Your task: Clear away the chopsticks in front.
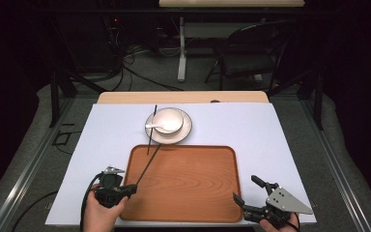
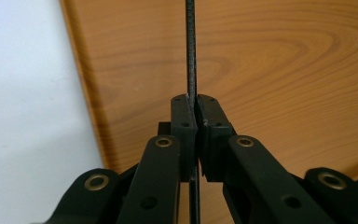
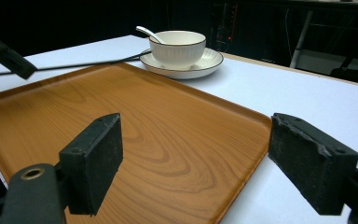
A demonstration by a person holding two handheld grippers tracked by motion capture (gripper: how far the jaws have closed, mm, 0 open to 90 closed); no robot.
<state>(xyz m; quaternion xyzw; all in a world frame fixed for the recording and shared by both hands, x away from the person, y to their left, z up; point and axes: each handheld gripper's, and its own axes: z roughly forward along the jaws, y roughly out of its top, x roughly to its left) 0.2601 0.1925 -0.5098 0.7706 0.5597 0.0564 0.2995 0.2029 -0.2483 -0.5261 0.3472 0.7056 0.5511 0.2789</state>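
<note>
The left hand-held gripper (image 1: 131, 188) sat at the near left corner of the tray (image 1: 183, 193), its jaws pressed flat together on a thin black chopstick (image 1: 149, 164). In the left gripper view the chopstick (image 2: 191, 56) ran straight up from between the matte black pads (image 2: 185, 123) over the tray's grain. The stick was slender and straight, dark with a faintly speckled surface. From the high view it slanted up from the jaws across the tray's left part toward the saucer (image 1: 186, 135), where a second black chopstick (image 1: 152, 126) lay beside the saucer's left rim, crossing the tray's far edge.

The tray was a rounded rectangle of orange-brown wood with bold swirling grain and a low raised lip. It lay on a smooth pale sheet covering the counter (image 1: 106, 130). Beyond it stood a white ribbed bowl (image 3: 177, 46) on a round white saucer with a dark rim line, a glossy white spoon (image 3: 145, 32) leaning in the bowl.

The right hand-held gripper (image 1: 245, 191) hung at the tray's near right corner, jaws spread wide and holding nothing; its blocky black pads (image 3: 95, 161) looked rough and worn.
</note>
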